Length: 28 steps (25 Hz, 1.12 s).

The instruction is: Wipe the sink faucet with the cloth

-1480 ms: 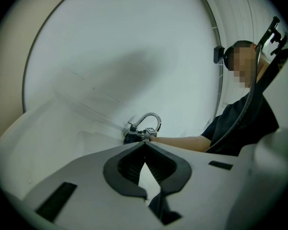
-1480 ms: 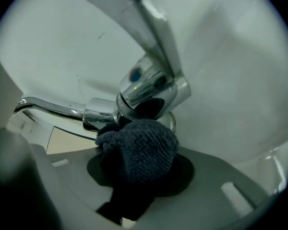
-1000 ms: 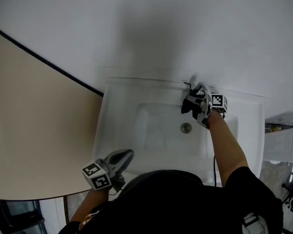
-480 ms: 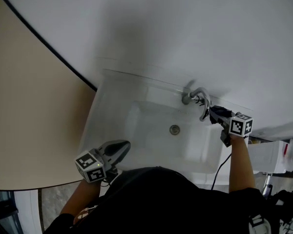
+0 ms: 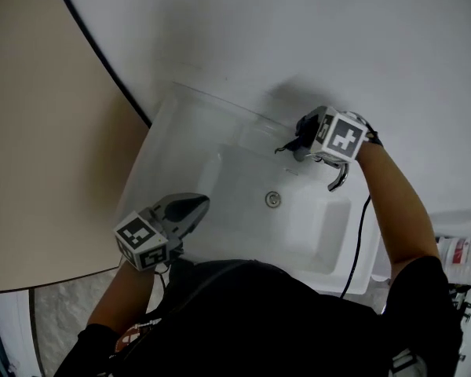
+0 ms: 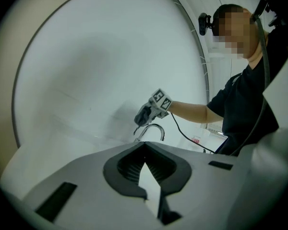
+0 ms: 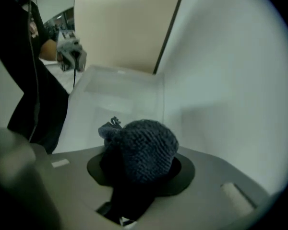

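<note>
The chrome faucet (image 5: pixel 337 177) curves over the back of the white sink (image 5: pixel 190 137). My right gripper (image 5: pixel 304 143) hangs over the faucet's top, pointing steeply down, and hides its base. It is shut on a bunched dark blue-grey cloth (image 7: pixel 143 146), which fills the jaws in the right gripper view. From the left gripper view the cloth (image 6: pixel 143 115) sits just above the faucet's arch (image 6: pixel 155 128); I cannot tell if they touch. My left gripper (image 5: pixel 195 206) is level at the sink's front left corner, shut and with nothing in it.
The drain (image 5: pixel 273 199) lies in the middle of the basin. A white wall runs behind the sink, and a beige panel (image 5: pixel 39 132) stands to the left. A cable (image 5: pixel 357 242) trails from the right gripper. A small container (image 5: pixel 454 250) sits at the far right.
The right gripper, cloth still in it, has gone from the spout's right side up over the faucet's top and rolled over. The left gripper has shifted slightly along the front rim.
</note>
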### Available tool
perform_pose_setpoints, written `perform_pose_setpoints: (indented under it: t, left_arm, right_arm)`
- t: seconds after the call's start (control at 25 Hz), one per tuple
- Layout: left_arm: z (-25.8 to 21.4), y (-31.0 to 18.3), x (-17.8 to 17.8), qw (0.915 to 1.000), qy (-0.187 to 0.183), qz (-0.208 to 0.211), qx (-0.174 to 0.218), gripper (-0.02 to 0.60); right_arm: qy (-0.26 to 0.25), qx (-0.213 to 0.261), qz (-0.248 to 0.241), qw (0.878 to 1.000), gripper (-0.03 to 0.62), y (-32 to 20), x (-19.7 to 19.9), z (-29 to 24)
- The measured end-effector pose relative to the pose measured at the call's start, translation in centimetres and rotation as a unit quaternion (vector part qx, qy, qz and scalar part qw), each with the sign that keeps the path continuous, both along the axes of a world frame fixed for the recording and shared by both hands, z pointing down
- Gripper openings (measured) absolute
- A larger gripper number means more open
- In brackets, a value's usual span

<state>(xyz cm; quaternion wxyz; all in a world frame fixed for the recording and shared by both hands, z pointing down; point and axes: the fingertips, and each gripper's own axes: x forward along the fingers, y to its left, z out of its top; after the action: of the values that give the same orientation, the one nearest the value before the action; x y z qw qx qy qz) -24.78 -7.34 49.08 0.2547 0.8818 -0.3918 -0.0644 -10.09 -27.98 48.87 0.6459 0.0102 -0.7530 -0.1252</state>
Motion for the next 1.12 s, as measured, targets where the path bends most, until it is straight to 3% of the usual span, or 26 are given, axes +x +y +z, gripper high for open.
perform_pose_setpoints:
  t: [0.08,0.16,0.28,0.4,0.52,0.64,0.84,1.0,1.04,1.08,1.12]
  left_arm:
    - [0.1,0.0,-1.0,0.9999,0.005,-0.011,0.003,0.000]
    - [0.7,0.2,-1.8,0.9999,-0.003,-0.012,0.003,0.000]
    - [1.1,0.7,-2.6,0.9998,-0.005,-0.006,0.016,0.000]
    - [1.0,0.8,-3.9,0.9999,-0.005,-0.015,0.004,0.000]
    - [1.6,1.0,-5.0,0.9997,-0.006,-0.020,-0.014,0.000]
    - [1.9,1.4,-5.3,0.9999,-0.008,-0.010,-0.011,0.000]
    - [2.4,2.1,-5.6,0.9997,0.008,-0.009,-0.023,0.000]
    - [1.4,1.7,-6.2,0.9998,0.003,0.011,-0.018,0.000]
    - [0.8,1.6,-6.1,0.9998,0.005,0.019,-0.008,0.000]
    - [0.3,1.5,-6.0,0.9995,0.007,0.030,0.005,0.000]
    - [-0.2,1.4,-5.9,0.9989,0.009,0.043,0.017,0.000]
  right_arm:
    - [0.134,-0.012,-0.028,0.991,0.138,-0.9,0.6,5.9]
    - [0.252,-0.020,-0.033,0.967,0.138,-2.2,3.2,10.8]
    - [0.346,-0.034,-0.011,0.937,0.138,-3.7,6.9,15.0]
    - [0.374,-0.048,0.003,0.926,0.140,-3.8,8.3,17.3]
    - [0.413,-0.028,0.004,0.910,0.138,-4.0,8.9,18.6]
    - [0.443,-0.008,-0.017,0.896,0.139,-4.3,9.4,20.6]
    - [0.456,0.017,-0.063,0.887,0.137,-3.9,10.1,23.4]
    - [0.479,-0.031,-0.050,0.876,0.130,-0.3,10.9,20.7]
    - [0.469,-0.041,-0.045,0.881,0.132,1.3,10.9,19.5]
    - [0.435,-0.044,-0.038,0.899,0.132,3.2,9.9,18.1]
    - [0.375,-0.047,-0.024,0.926,0.132,5.2,8.1,16.5]
